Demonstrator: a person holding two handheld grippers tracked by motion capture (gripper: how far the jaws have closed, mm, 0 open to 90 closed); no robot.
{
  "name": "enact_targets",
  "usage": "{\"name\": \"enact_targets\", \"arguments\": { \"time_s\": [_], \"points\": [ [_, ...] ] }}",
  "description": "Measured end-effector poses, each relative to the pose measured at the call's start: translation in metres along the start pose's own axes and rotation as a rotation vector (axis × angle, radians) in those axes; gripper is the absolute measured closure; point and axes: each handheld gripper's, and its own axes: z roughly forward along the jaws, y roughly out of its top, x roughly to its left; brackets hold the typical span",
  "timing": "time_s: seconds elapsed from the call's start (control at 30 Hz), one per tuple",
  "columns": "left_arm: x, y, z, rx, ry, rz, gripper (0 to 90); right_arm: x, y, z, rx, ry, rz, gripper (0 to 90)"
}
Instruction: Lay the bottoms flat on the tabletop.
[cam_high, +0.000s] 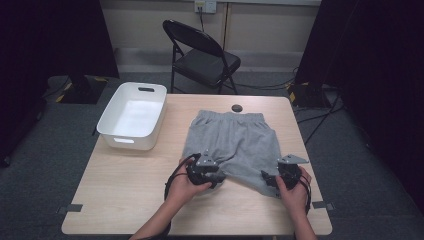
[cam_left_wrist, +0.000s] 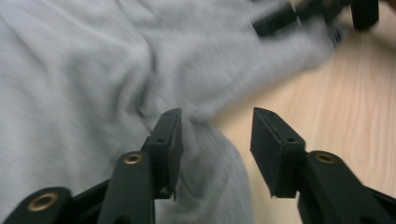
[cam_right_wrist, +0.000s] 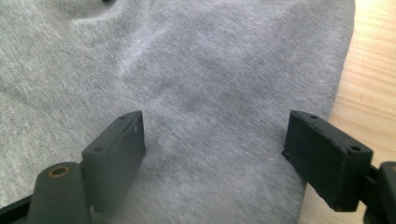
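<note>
Over grey shorts (cam_high: 231, 140) (no legible label), both grippers' jaws spread, left gripper (cam_left_wrist: 215, 140) perhaps brushing cloth.

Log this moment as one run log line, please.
scene: grey shorts flat on table | left gripper: open at left leg hem | right gripper: open over right leg | white bin: empty

The shorts (cam_high: 232, 140) lie flat on my bench (cam_high: 125, 195), waistband at the far side, legs toward me. The tub (cam_high: 134, 116) sits at the far left, apart from them. A small disc (cam_high: 236, 108) lies just behind the waistband, and a chair (cam_high: 202, 56) stands beyond the bench
</note>
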Motion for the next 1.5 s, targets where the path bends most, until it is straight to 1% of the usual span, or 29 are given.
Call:
{"name": "enact_targets", "arguments": {
  "time_s": [0.07,0.1,0.17,0.2,0.23,0.27,0.3,0.37,0.4,0.43,0.47,0.57,0.67,0.7,0.73,0.8,0.93,1.0,1.07,1.2,1.27,1.33,1.4,1.43,1.47,1.5],
  "points": [
    [-0.001,-0.006,0.006,0.025,0.007,0.009,53.8,0.000,0.000,0.000,0.000,-0.002,0.000,19.8],
    [0.000,-0.009,0.009,0.026,0.015,0.010,52.2,0.000,0.000,0.000,0.000,-0.002,0.000,19.8],
    [0.002,-0.013,0.014,0.030,0.011,0.013,50.4,0.000,0.000,0.000,0.000,-0.002,0.000,19.7],
    [0.002,-0.014,0.015,0.017,0.010,0.022,50.2,0.000,0.000,0.000,0.000,-0.002,0.000,19.8],
    [0.001,-0.014,0.016,0.017,0.015,0.031,50.0,0.000,0.000,0.000,0.000,-0.001,0.001,19.7],
    [0.000,-0.013,0.017,0.021,0.021,0.050,50.4,0.000,0.000,0.000,0.000,-0.001,0.002,19.7],
    [-0.001,-0.013,0.017,0.030,0.031,0.078,52.3,0.000,0.000,0.000,0.000,0.000,0.001,19.7],
    [-0.001,-0.012,0.016,0.036,0.035,0.070,58.6,0.000,0.000,0.000,0.000,0.001,0.002,19.7],
    [-0.001,-0.012,0.016,0.038,0.031,0.075,63.9,0.000,0.000,0.000,0.000,0.000,0.002,19.7],
    [-0.002,-0.013,0.016,0.027,0.031,0.063,68.1,0.000,0.000,0.000,0.000,0.000,0.001,19.7],
    [-0.002,-0.014,0.016,0.025,0.033,0.060,72.4,0.000,0.000,0.000,0.000,0.000,0.001,19.7],
    [0.000,-0.016,0.014,0.013,0.028,0.057,79.8,0.000,0.000,0.000,0.000,-0.001,0.001,19.7],
    [0.001,-0.016,0.011,0.036,0.015,0.031,83.8,0.000,0.000,0.000,0.000,-0.001,0.000,19.7],
    [0.002,-0.016,0.009,0.047,0.007,0.011,84.3,0.000,0.000,0.000,0.000,0.000,0.001,19.7],
    [0.003,-0.016,0.008,0.053,-0.006,-0.012,84.6,0.000,0.000,0.000,0.000,0.000,0.001,19.7],
    [0.004,-0.017,0.004,0.068,-0.024,-0.039,85.0,0.000,0.000,0.000,0.000,0.000,0.002,19.7],
    [0.005,-0.024,-0.003,0.056,-0.071,-0.071,85.1,0.000,0.000,0.000,0.000,0.000,0.002,19.7],
    [0.006,-0.029,-0.009,0.054,-0.083,-0.085,85.0,0.000,0.000,0.000,0.000,0.000,0.002,19.7],
    [0.007,-0.033,-0.014,0.055,-0.094,-0.086,85.0,0.000,0.000,0.000,0.000,0.000,0.002,19.7],
    [0.009,-0.042,-0.026,0.053,-0.093,-0.083,84.9,0.000,0.000,0.000,0.000,0.000,0.001,19.7],
    [0.011,-0.046,-0.030,0.051,-0.094,-0.090,84.7,0.000,0.000,0.000,0.000,0.000,0.001,19.7],
    [0.012,-0.048,-0.032,0.045,-0.096,-0.091,84.4,0.000,0.000,0.000,0.000,0.000,0.001,19.7],
    [0.011,-0.047,-0.032,0.042,-0.096,-0.091,83.6,0.000,0.000,0.000,0.000,0.000,0.001,19.7],
    [0.011,-0.045,-0.031,0.044,-0.096,-0.085,82.7,0.000,0.000,0.000,0.001,0.000,0.002,19.7],
    [0.010,-0.043,-0.030,0.045,-0.092,-0.084,79.7,0.000,0.000,0.000,0.000,0.000,0.001,19.7],
    [0.009,-0.039,-0.028,0.045,-0.090,-0.084,74.5,0.000,0.000,0.000,0.000,0.000,0.001,19.7]
  ]
}}
